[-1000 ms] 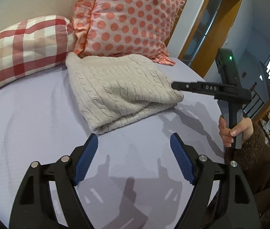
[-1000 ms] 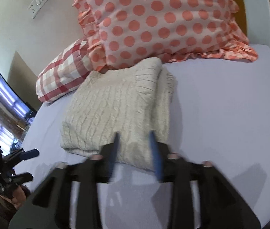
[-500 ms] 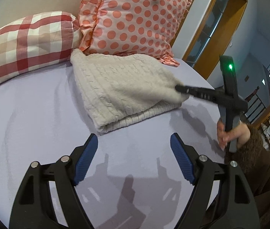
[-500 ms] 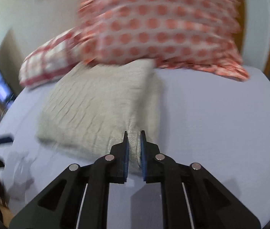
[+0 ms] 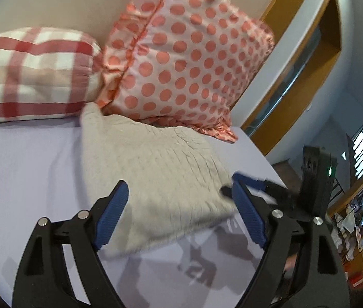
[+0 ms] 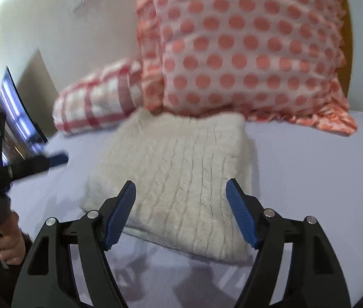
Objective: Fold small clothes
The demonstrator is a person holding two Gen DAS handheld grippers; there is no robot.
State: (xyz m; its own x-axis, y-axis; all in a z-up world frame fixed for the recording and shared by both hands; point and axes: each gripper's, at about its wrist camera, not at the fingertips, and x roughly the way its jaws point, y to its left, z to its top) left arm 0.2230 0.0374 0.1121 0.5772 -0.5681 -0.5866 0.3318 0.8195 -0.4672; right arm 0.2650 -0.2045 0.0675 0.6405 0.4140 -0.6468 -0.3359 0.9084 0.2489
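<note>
Now you are holding both claws apart: right claw (image 6: 180, 211) has just released the folded sweater (image 6: 181, 179) ahead; left claw (image 5: 181, 217) hovering.

Bare lavender bedsheet (image 6: 309, 179) open to the right of the folded cream cable-knit sweater (image 6: 181, 179) and in front of its near edge. Blocked behind by the polka-dot pillow (image 6: 245, 51) touching the sweater's far edge, and by the red checked pillow (image 5: 27, 74) beside it. Left gripper (image 6: 58, 159) hovering over the sheet left of the sweater
</note>
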